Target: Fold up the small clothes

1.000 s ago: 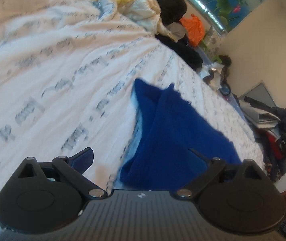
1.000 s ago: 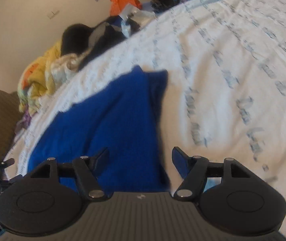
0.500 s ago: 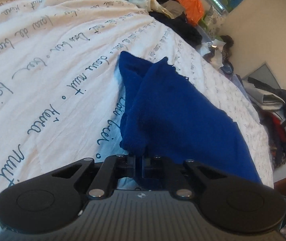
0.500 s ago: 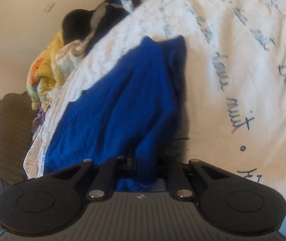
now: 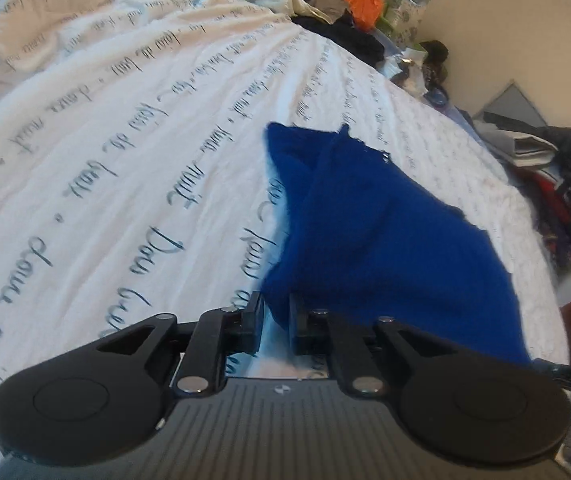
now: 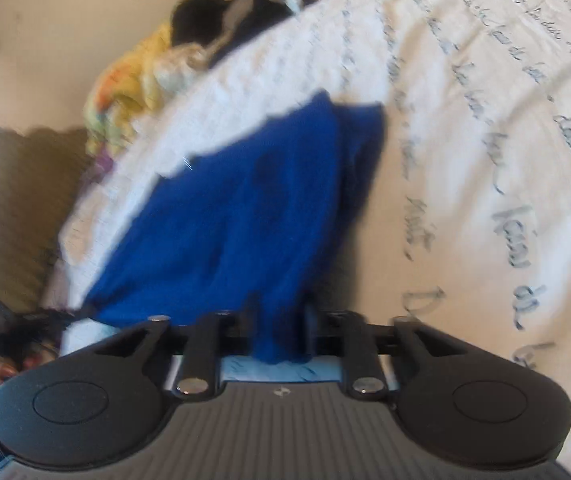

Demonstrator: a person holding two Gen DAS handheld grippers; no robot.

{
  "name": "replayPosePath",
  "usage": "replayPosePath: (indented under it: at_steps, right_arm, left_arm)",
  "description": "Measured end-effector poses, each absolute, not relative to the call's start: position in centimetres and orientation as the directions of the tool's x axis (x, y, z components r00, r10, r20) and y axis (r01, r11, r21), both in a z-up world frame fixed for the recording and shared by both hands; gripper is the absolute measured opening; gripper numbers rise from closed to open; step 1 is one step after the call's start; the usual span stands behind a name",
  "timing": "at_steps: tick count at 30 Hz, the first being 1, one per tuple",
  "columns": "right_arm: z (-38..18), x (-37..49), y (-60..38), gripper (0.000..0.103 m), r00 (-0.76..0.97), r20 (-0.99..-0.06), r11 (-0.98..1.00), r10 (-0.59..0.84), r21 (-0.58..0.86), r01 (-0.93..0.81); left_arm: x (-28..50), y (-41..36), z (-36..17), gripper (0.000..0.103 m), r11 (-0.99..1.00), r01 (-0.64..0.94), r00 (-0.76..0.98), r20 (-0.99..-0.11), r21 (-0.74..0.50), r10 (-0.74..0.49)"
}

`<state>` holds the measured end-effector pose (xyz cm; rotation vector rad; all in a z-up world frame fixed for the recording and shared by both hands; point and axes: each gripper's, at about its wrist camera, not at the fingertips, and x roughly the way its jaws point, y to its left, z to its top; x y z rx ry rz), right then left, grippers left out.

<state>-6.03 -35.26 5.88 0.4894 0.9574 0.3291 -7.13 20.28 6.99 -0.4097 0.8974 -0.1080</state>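
In the left wrist view we see our left gripper (image 5: 276,322) at the lower middle of the frame, its jaws opening with a narrow gap, and the near corner of the blue garment (image 5: 369,236) sits between them with no clear pinch. In the right wrist view our right gripper (image 6: 279,334) is opening too, a fold of the same cloth (image 6: 245,216) hanging between its fingers. The garment lies across the white script-printed bedsheet (image 5: 125,152), from centre frame toward the right.
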Motion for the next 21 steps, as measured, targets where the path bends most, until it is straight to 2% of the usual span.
replayPosePath:
  at_steps: [1,2,3,4,5,7,8,9,11,13,16,17,18,19,21]
  right_arm:
    - [6.4,-5.4,-35.6,0.043,0.573,-0.693,0.858,0.437,0.512,-0.035]
    - [7.1,-4.7,-35.9,0.044,0.618,-0.679,0.872,0.396,0.489,-0.022]
    - [8.1,-3.6,-36.2,0.049,0.672,-0.648,0.884,0.358,0.467,-0.02]
    - [8.8,-2.4,-36.3,0.066,0.71,-0.61,0.884,0.353,0.466,-0.04]
    - [9.2,-0.7,-36.2,0.072,0.725,-0.579,0.879,0.372,0.47,-0.076]
    - [9.3,3.6,-35.0,0.071,0.717,-0.585,0.893,0.378,0.434,-0.116]
    - [9.0,5.8,-34.3,0.071,0.718,-0.597,0.907,0.359,0.405,-0.116]
    - [8.5,8.0,-33.7,0.071,0.708,-0.616,0.918,0.345,0.377,-0.12]
    - [7.3,11.9,-32.6,0.07,0.672,-0.654,0.922,0.347,0.369,-0.117]
    - [6.3,14.3,-31.3,0.07,0.646,-0.678,0.924,0.35,0.363,-0.119]
    - [4.8,15.9,-29.9,0.063,0.612,-0.715,0.936,0.339,0.322,-0.143]
    - [4.2,15.8,-29.5,0.041,0.607,-0.724,0.943,0.328,0.295,-0.158]
    - [4.1,15.4,-29.3,0.027,0.626,-0.717,0.951,0.307,0.255,-0.174]
    - [4.3,15.3,-29.7,0.007,0.625,-0.706,0.942,0.332,0.284,-0.18]
    - [5.6,14.6,-31.1,0.006,0.677,-0.637,0.921,0.369,0.348,-0.175]
  left_arm:
    - [-6.7,20.2,7.9,0.021,0.939,-0.071,0.656,-0.725,-0.338,-0.211]
    - [-6.2,19.8,9.1,0.041,0.956,-0.05,0.697,-0.696,-0.289,-0.173]
    - [-5.6,19.1,10.4,0.076,0.97,-0.027,0.744,-0.653,-0.241,-0.141]
    - [-4.8,18.1,11.5,0.093,0.982,-0.014,0.79,-0.604,-0.191,-0.106]
    - [-4.1,16.8,12.2,0.1,0.991,0.005,0.831,-0.55,-0.134,-0.079]
    - [-1.2,13.8,12.5,0.099,0.998,0.065,0.855,-0.513,-0.026,-0.069]
    - [0.9,12.1,12.1,0.089,0.997,0.08,0.846,-0.529,0.01,-0.063]
    - [3.1,10.7,11.3,0.07,0.996,0.091,0.822,-0.566,0.018,-0.065]
    - [7.3,8.7,9.3,0.054,0.992,0.124,0.747,-0.658,-0.011,-0.101]
    - [10.6,7.3,7.0,0.047,0.991,0.13,0.681,-0.725,-0.017,-0.102]
    - [12.8,5.8,4.9,0.045,0.987,0.155,0.674,-0.734,0.032,-0.082]
    - [13.0,6.1,4.5,0.033,0.988,0.152,0.685,-0.723,0.032,-0.082]
    - [13.1,6.3,4.5,0.008,0.989,0.146,0.692,-0.716,0.017,-0.09]
    - [13.1,6.6,5.0,0.008,0.99,0.138,0.703,-0.705,-0.002,-0.099]
    - [12.5,6.9,6.2,0.008,0.992,0.125,0.75,-0.655,0.0,-0.095]
